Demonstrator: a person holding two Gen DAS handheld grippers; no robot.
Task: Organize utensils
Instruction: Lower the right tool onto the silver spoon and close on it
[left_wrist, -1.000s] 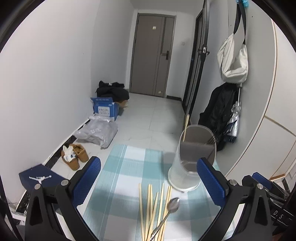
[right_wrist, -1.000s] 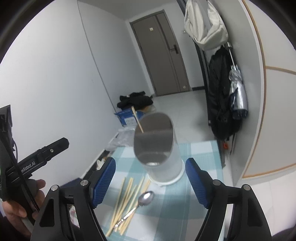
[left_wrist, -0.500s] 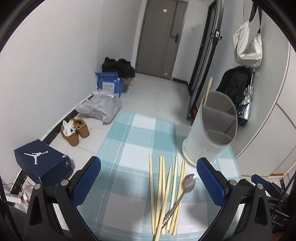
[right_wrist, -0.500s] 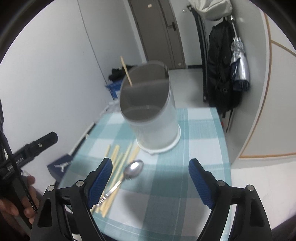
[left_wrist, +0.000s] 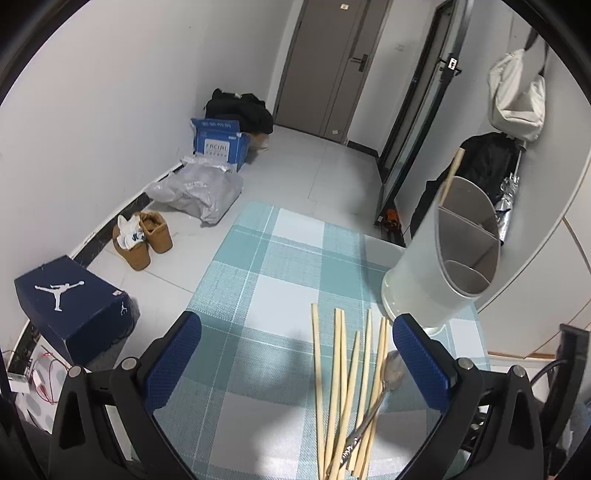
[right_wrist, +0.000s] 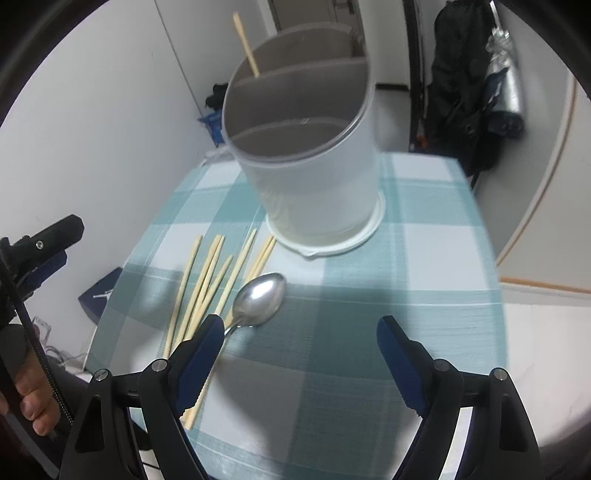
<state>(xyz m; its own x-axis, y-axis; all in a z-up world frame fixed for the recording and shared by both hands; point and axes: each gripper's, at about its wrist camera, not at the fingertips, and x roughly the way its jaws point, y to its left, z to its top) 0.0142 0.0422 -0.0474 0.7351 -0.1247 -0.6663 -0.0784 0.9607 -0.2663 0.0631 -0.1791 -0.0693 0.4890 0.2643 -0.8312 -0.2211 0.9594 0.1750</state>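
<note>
both jaws gape, holding nothing: right gripper (right_wrist: 299, 354) hovers near the spoon (right_wrist: 260, 297), which lies across chopsticks (right_wrist: 207, 280) at the holder's (right_wrist: 306, 155) 7 o'clock; left gripper (left_wrist: 297, 363) waits. a clumsy pinch could scatter sticks.

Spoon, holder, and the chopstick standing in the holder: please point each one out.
Spoon (right_wrist: 263, 298): right wrist view, on its bowl.
Holder (right_wrist: 317, 192): right wrist view, on its outer wall.
Chopstick (right_wrist: 246, 48): right wrist view, on its shaft above the rim.
</note>
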